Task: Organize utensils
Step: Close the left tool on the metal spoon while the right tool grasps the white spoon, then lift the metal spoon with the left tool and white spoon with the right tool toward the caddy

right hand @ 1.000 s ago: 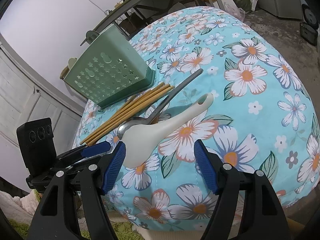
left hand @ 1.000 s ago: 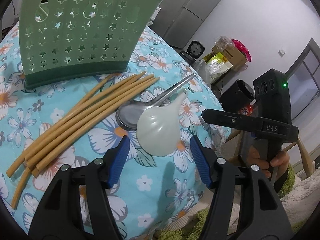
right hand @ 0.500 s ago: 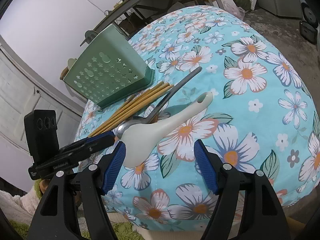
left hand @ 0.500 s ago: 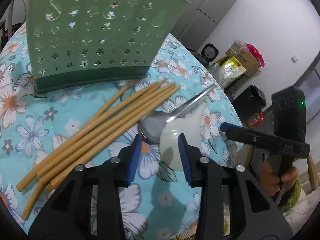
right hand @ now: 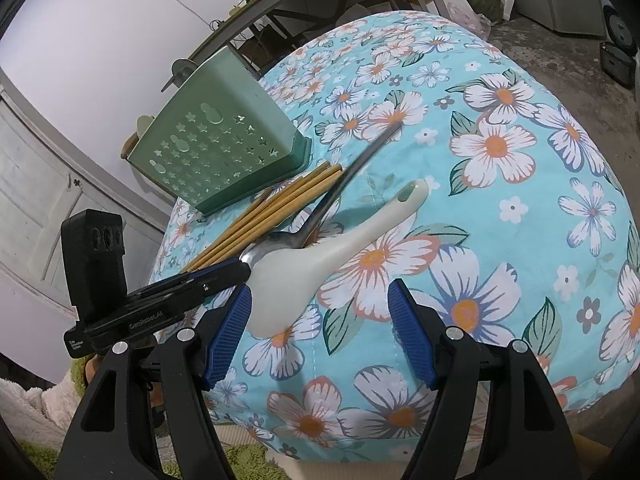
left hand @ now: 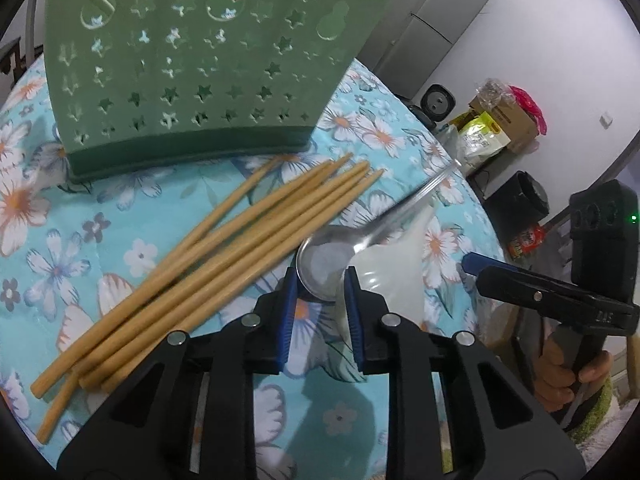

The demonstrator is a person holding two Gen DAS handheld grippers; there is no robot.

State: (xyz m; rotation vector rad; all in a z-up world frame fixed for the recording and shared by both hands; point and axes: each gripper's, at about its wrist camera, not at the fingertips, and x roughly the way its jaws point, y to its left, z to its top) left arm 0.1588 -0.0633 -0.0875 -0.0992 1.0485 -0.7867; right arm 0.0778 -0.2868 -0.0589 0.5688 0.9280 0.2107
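The metal spoon (left hand: 340, 254) lies near the table's (right hand: 520, 240) front edge, bowl toward the left gripper (left hand: 320, 300), handle running away toward the far side, beside the chopsticks (left hand: 224, 256). The left gripper's jaws are closing around the rim of that bowl, with the white ceramic spoon's (right hand: 320, 256) bowl edge at the right pad; whether the pads press yet I cannot tell. It is the nearer one. The right gripper (right hand: 318, 320) stands apart, empty, at the ceramic spoon's bowl. The right wrist view alone shows both handles full length, and the green holder (right hand: 224, 148) beyond
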